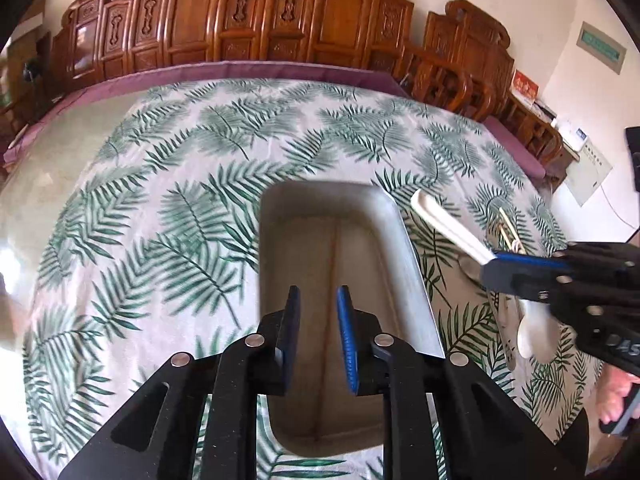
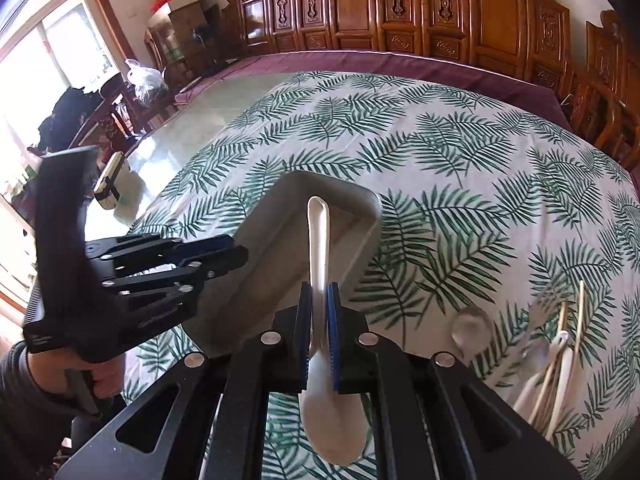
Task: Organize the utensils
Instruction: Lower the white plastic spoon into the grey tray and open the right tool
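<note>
A beige rectangular tray (image 1: pixel 394 236) lies on the leaf-print tablecloth; it also shows in the right wrist view (image 2: pixel 280 232). My left gripper (image 1: pixel 318 312) is open and empty, hovering over the tray's inside. My right gripper (image 2: pixel 320 304) is shut on a white spoon (image 2: pixel 319 240), handle pointing forward toward the tray, bowl hanging below the fingers. In the left wrist view the right gripper (image 1: pixel 490 262) holds the spoon (image 1: pixel 444 222) just right of the tray's rim. The left gripper (image 2: pixel 236 256) sits at the tray's left edge.
More utensils lie on the cloth at the right: a clear spoon (image 2: pixel 472 328), a metal fork (image 2: pixel 538 320), chopsticks (image 2: pixel 576 328) and white spoons (image 2: pixel 560 364). Carved wooden chairs (image 2: pixel 440 4) line the table's far side. A purple cloth border (image 1: pixel 240 72) rims the table.
</note>
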`<state>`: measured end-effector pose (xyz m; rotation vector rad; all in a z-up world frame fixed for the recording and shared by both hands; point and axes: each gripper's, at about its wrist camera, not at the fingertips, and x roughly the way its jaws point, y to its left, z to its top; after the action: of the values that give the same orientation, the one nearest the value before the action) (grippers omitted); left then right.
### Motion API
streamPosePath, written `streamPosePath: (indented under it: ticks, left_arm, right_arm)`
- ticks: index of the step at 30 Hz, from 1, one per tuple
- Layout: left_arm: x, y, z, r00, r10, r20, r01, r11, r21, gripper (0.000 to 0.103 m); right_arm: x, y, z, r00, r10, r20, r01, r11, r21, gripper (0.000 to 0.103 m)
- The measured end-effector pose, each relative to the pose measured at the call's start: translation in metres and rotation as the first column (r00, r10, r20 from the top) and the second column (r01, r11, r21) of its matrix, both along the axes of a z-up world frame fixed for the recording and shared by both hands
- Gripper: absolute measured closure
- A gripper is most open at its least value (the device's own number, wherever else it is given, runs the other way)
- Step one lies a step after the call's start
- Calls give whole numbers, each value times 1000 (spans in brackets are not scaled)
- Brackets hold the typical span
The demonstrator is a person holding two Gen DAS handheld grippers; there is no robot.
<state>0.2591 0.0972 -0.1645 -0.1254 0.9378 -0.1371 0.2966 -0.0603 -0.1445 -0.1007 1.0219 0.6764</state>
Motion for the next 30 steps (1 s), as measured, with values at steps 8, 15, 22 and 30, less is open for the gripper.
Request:
streamPosePath:
  ticks: [8, 15, 22, 30]
  left_arm:
    - [-10, 38, 26, 998, 50, 46, -52, 998, 45, 78]
    - [-20, 66, 34, 994, 91, 58, -94, 994, 52, 77]
    - [-31, 72, 38, 993, 95, 66, -98, 994, 54, 74]
    - [-38, 62, 45, 994, 78, 77, -83, 994, 65, 71]
  right_arm:
    - [7, 40, -7, 999, -28, -19, 29, 998, 49, 94]
    - [9, 67, -23, 998, -55, -19, 56, 998, 34, 94]
    - [16, 70, -47, 994, -105, -44, 106, 994, 13, 94]
    - [12, 60, -51, 994, -105, -36, 106, 994, 17, 92]
